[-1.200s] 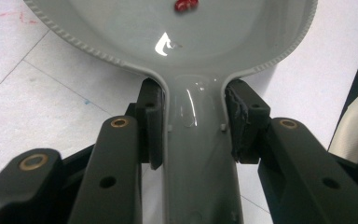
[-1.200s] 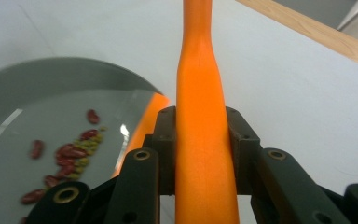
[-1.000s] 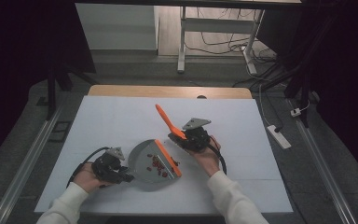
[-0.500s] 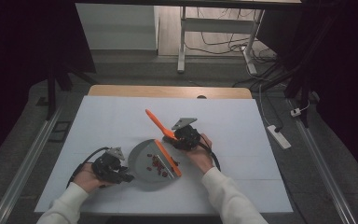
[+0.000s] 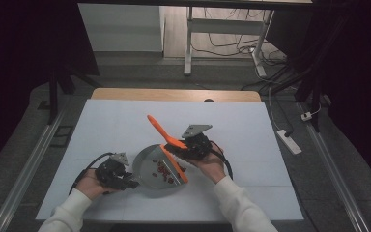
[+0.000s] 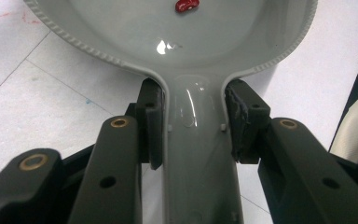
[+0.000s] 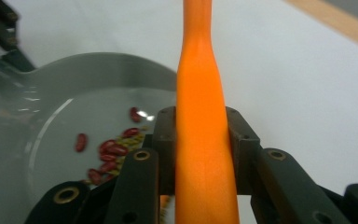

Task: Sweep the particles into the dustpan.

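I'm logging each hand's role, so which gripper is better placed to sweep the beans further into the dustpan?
Right: the right gripper is shut on the orange brush at the dustpan rim beside the red beans; the left gripper clamps the dustpan's handle.

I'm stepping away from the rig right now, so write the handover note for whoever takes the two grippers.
Left gripper: shut on the handle of the grey dustpan, which rests on the white table cover.
Right gripper: shut on the handle of the orange brush, whose head lies along the pan's open edge while its handle slants up and away.
Red beans: a cluster lies inside the pan beside the brush head; at least one sits nearer the pan's handle.
Done: beans I can see are in the pan.
Left: probably check the cover for strays, then empty the pan; no container for them is visible.
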Motion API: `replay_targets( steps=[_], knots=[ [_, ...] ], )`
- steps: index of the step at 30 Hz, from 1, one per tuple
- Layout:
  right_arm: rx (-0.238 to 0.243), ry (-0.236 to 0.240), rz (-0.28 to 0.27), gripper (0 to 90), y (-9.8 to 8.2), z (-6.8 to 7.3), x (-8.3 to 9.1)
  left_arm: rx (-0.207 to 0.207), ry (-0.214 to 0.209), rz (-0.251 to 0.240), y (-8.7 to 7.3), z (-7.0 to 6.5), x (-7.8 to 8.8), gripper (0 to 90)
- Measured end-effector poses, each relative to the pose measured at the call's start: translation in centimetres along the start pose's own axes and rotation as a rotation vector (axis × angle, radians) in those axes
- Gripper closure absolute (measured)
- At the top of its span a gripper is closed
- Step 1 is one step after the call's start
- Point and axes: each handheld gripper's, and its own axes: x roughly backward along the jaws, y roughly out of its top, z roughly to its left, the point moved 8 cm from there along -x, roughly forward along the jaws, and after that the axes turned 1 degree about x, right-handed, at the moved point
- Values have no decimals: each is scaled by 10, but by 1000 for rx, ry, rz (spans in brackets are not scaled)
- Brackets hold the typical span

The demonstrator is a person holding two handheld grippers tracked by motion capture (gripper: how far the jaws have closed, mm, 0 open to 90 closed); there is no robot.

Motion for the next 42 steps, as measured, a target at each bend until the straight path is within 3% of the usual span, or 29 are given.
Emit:
replay_targets(
  steps=[5, 14, 21, 27, 37, 42],
  knots=[
    [-29, -66, 25, 698, -11, -12, 12, 1, 0, 0, 0, -1, 0, 616],
    [-76, -124, 34, 698, -31, -17, 36, -6, -5, 4, -2, -3, 3, 615],
    [-110, -150, 64, 698, -47, -17, 37, -8, -9, 10, -4, -5, 6, 615],
    [-92, -138, 87, 698, -51, -14, 29, -2, -5, 15, -4, -7, 6, 615],
    [-73, -94, 96, 699, -48, 4, 17, 0, -7, 17, -4, -7, 5, 616],
    [-96, -68, 92, 698, -46, 9, 15, -1, -4, 19, -4, -7, 5, 616]
  ],
)
